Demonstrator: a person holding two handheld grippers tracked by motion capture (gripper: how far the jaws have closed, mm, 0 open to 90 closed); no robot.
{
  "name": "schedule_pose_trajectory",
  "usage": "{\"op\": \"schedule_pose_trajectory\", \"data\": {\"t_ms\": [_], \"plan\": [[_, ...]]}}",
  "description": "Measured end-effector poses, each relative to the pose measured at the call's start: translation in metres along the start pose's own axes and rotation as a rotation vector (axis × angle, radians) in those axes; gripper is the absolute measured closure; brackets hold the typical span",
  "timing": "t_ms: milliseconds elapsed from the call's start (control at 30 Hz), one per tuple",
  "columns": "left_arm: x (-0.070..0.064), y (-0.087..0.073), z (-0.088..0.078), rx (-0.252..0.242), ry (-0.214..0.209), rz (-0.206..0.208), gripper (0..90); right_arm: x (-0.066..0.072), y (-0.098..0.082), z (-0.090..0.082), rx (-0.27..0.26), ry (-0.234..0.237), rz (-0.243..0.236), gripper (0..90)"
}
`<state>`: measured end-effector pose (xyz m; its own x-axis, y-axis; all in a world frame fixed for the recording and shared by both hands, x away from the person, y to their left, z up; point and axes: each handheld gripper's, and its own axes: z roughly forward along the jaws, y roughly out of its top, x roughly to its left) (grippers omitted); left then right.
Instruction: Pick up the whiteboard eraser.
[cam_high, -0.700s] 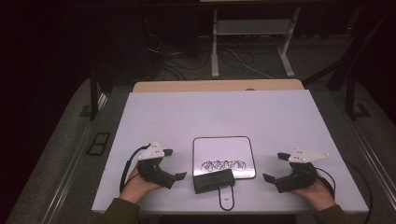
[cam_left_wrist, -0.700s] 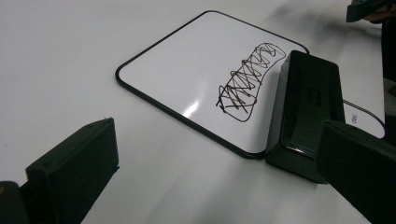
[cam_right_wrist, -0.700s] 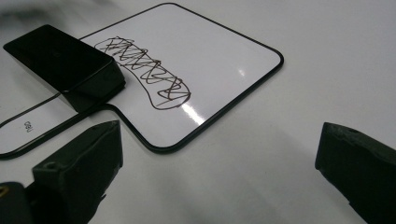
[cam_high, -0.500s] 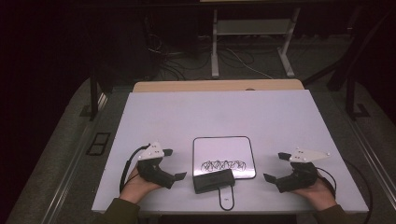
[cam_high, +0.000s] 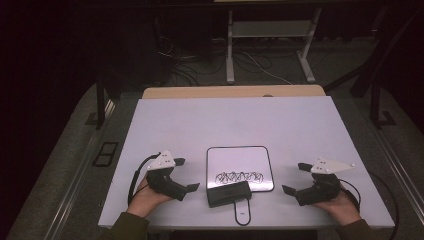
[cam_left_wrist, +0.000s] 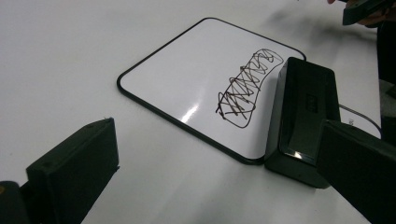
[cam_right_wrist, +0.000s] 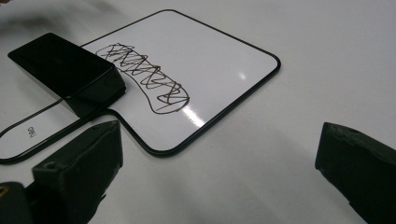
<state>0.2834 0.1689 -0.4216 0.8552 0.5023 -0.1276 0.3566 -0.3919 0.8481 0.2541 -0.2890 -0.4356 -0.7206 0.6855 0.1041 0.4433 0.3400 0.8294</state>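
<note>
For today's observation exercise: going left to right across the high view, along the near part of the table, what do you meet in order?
Left hand-held gripper → eraser → right hand-held gripper. The whiteboard is left out, since the eraser lies across its near edge.

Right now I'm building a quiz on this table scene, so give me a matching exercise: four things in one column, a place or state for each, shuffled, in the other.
Things:
1. whiteboard
2. eraser
3. left tool
4. right tool

Places or states:
A. black block lying at the board's near edge
B. open, held at the left of the board
C. flat on the table, dark scribble on it
D. open, held at the right of the board

Pairs: 1-C, 2-A, 3-B, 4-D
</note>
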Motion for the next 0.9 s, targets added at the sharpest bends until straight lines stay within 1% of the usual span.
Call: {"op": "schedule_pose_trajectory", "data": {"t_ms": [33,167,267,333,433,900], "plan": [[0.0,0.001,0.0,0.0,-0.001,0.003,0.0,0.0,0.0,0.0,0.002,0.002,-0.002,0.0],[0.001,0.003,0.001,-0.005,-0.013,-0.005,0.0,0.0,0.0,0.001,0.008,0.005,-0.002,0.0],[0.001,0.005,0.002,-0.007,-0.013,-0.001,0.0,0.001,0.0,0.001,0.011,0.005,-0.002,0.0],[0.001,0.007,0.002,-0.012,-0.015,-0.007,0.0,0.001,-0.001,0.001,0.01,0.007,-0.002,0.0],[0.001,0.009,0.004,-0.012,-0.018,0.002,0.0,0.0,0.0,0.001,0.008,0.009,0.0,0.0],[-0.004,0.018,0.009,-0.018,-0.039,0.016,0.0,0.0,0.0,0.001,0.002,0.008,0.001,0.0]]}}
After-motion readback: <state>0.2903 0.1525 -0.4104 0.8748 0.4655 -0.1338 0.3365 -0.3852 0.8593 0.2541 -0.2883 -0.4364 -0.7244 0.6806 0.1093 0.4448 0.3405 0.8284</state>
